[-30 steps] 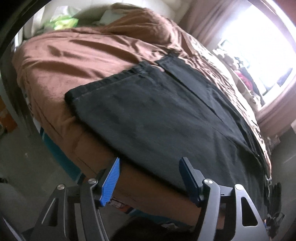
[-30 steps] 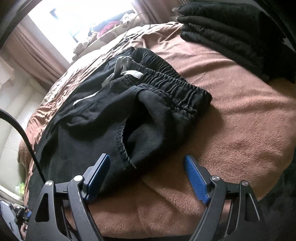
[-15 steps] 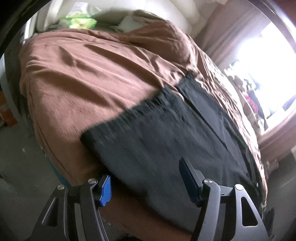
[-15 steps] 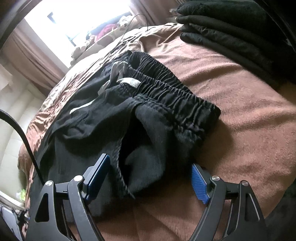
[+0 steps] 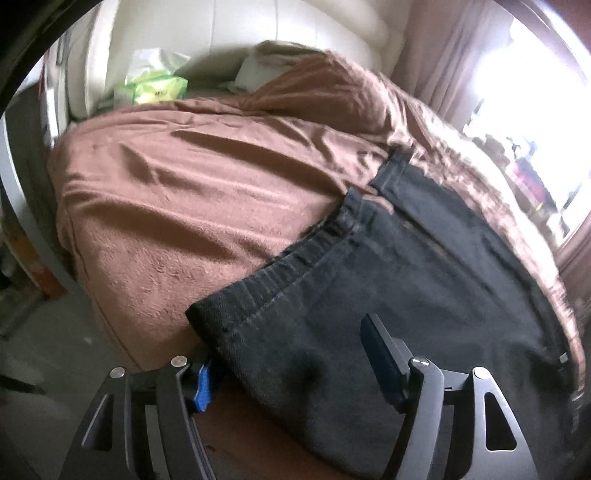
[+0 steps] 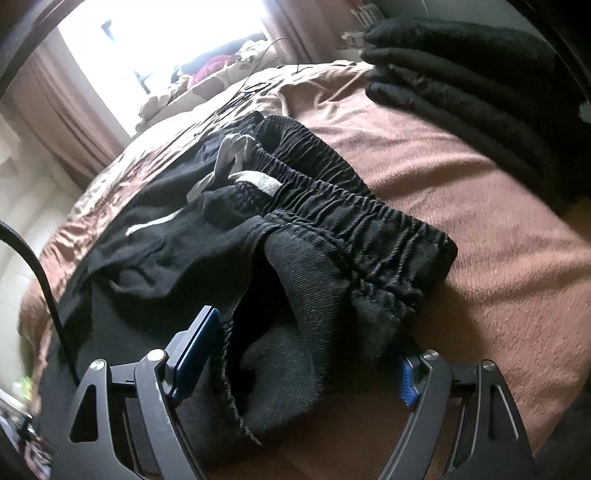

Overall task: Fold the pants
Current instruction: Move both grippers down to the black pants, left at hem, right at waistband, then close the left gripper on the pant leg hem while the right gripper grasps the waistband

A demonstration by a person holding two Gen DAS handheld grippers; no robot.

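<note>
The left claw (image 5: 291, 363) has its jaws spreading apart, with the hem end of a leg of the black pants (image 5: 424, 295) lying between them near the bed's edge, nothing pinched. The right claw (image 6: 299, 354) stands wide open around a rumpled fold of the pants (image 6: 314, 280) just below the elastic waistband (image 6: 362, 218), pads clear of the cloth. The pants lie stretched along the brown blanket (image 5: 192, 199) on the bed. They look like soft, fairly thick cotton, limp and light, likely to sag and bunch, so the firm stitched hem and gathered waistband seem the best places to grip. Only the left view shows the leg hems, a green packet (image 5: 159, 88) and the white headboard (image 5: 258, 33); only the right shows the waistband, the white drawstring (image 6: 225, 162), a stack of dark folded clothes (image 6: 472, 74) and a black cable (image 6: 33, 266).
</note>
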